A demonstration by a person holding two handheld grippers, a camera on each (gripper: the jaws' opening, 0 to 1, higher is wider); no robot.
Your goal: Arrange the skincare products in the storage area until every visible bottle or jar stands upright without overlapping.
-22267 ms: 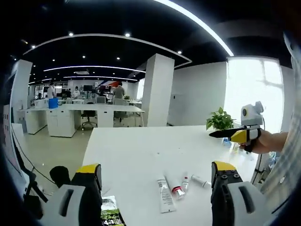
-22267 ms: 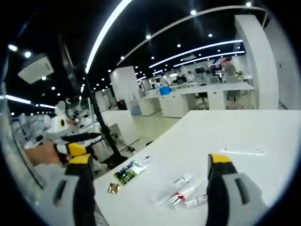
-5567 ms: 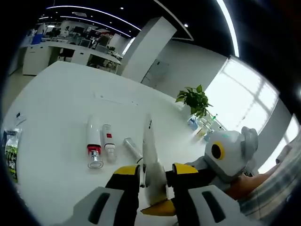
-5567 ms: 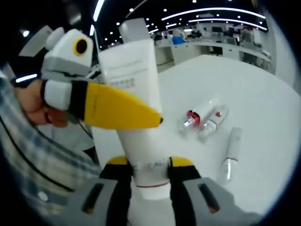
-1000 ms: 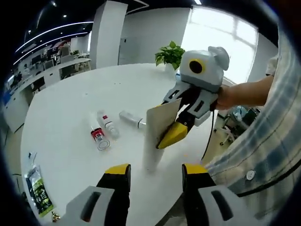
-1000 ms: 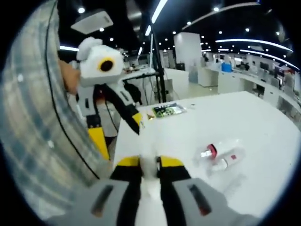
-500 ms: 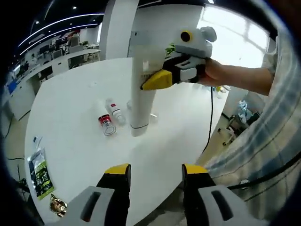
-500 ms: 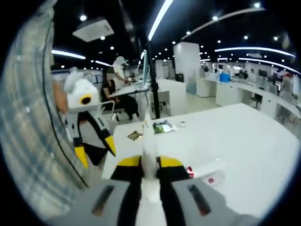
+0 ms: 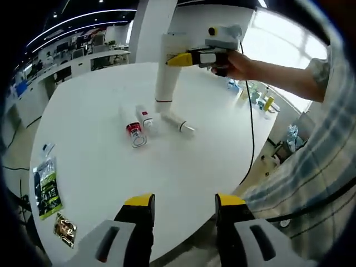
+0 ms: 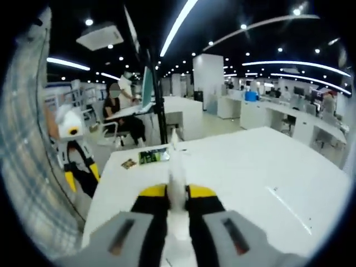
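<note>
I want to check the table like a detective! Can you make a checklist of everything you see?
Surface: white table, mostly bare.
Job's things: white tube held upright, cap down; three small bottles lying flat beside it.
Clutter: green packet and gold wrapper near the edge.
Grippers: right gripper shut on the tube; left gripper open, empty.
Cables: black cable hanging from the right gripper.
Surroundings: open office, desks, seated person.

We see our left gripper [image 9: 181, 203] with grey jaws capped in yellow; our right gripper [image 10: 177, 196] looks alike. A plaid sleeve [image 9: 334, 133] covers our arm.
</note>
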